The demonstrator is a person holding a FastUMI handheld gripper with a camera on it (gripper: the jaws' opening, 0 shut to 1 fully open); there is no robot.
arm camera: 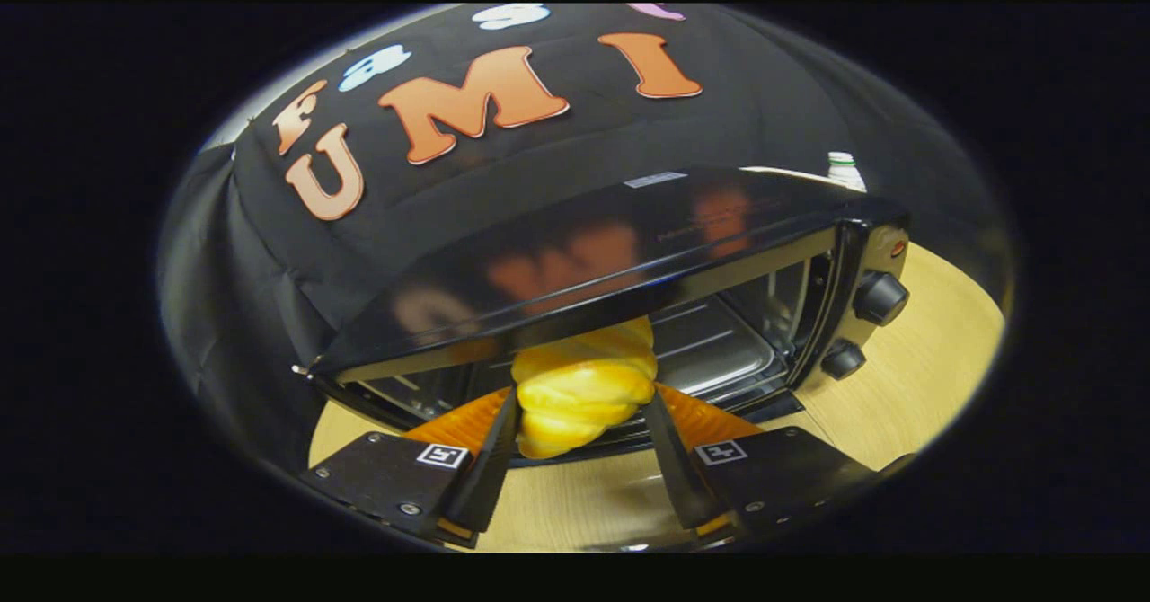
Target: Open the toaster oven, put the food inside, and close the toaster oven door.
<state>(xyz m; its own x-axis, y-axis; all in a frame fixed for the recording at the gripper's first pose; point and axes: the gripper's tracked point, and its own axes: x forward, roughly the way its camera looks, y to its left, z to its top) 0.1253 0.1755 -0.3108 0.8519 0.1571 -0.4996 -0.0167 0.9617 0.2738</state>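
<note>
Gripper view, and here we are right at the mouth of the oven [629,252], a glossy black box sitting on the pale wooden table [925,359] with its back toward the black cloth wall [773,99]. The gripper [582,422] has its two fingers pinching the bread [584,386], a golden twisted roll, one finger [497,458] pressed on its left side and the other on its right, so it is gripped and up off the table. The roll's far end is at the oven's opening, poking in under the top front edge, while its near end hangs between the fingers over the lowered door [719,395]. Inside, behind the roll, a metal tray [719,350] lies on the oven floor, bare and shiny. On the oven's right front panel sit two dark knobs, the upper knob [880,297] and the lower knob [844,359], with a small red light [897,247] above them. Behind the oven's far right corner, near the table's back edge, the top of a white bottle [844,169] peeks over the roof.
</note>
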